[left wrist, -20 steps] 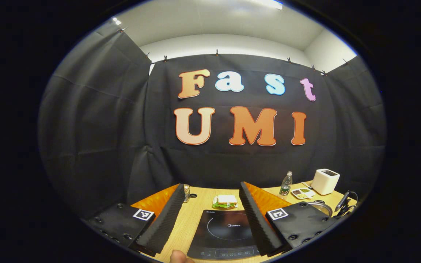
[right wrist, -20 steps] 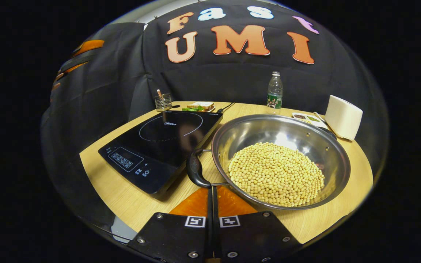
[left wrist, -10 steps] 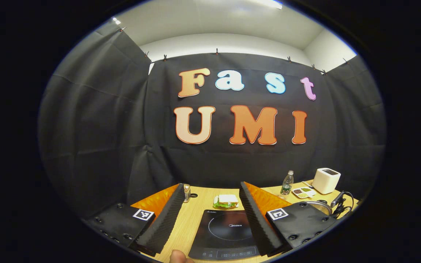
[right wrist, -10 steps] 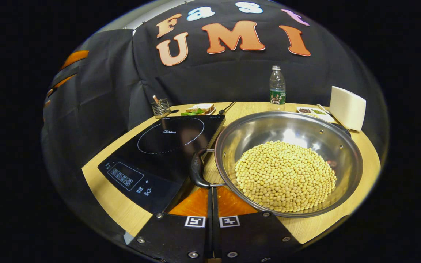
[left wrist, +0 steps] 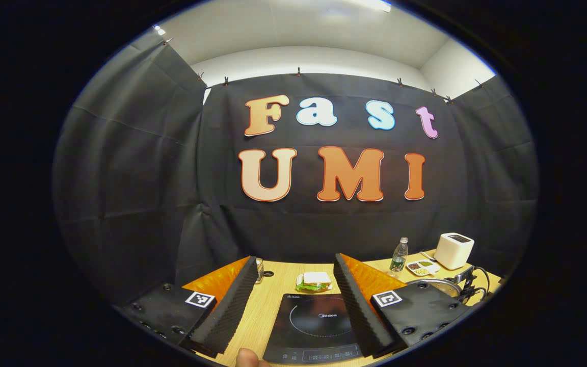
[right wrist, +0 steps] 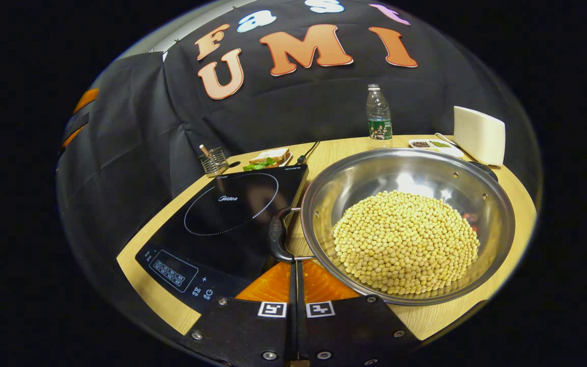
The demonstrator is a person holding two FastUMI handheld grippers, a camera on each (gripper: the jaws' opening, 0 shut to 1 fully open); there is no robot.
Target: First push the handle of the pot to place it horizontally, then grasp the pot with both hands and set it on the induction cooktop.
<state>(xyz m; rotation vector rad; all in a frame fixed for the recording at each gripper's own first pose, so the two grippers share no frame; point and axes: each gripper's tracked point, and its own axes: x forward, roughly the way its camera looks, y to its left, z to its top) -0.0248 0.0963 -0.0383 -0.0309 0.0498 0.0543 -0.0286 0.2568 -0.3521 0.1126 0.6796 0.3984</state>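
A steel pot [right wrist: 492, 204] heaped with soybeans [right wrist: 405, 242] sits on the wooden table [right wrist: 171, 311], just right of the black induction cooktop [right wrist: 222, 214]. The pot's black near handle [right wrist: 275, 237] points toward the cooktop; its far handle [right wrist: 483, 169] is by the toaster. My right gripper [right wrist: 294, 263] is shut, holding nothing, its tips touching the near handle's lower end. In the left gripper view my left gripper [left wrist: 294, 259] hangs open above the cooktop [left wrist: 319, 326], well apart from the pot's rim [left wrist: 438, 285] at the right.
At the table's back stand a water bottle [right wrist: 378, 114], a white toaster [right wrist: 478, 134], a small dish of spices [right wrist: 431, 145], a sandwich on a plate [right wrist: 268, 158] and a wire holder [right wrist: 213, 159]. A cord [right wrist: 309, 152] runs from the cooktop's rear.
The right gripper has edged forward and turned, staying against the near handle; the pot looms larger and its far side has swung right. The left gripper has barely moved.
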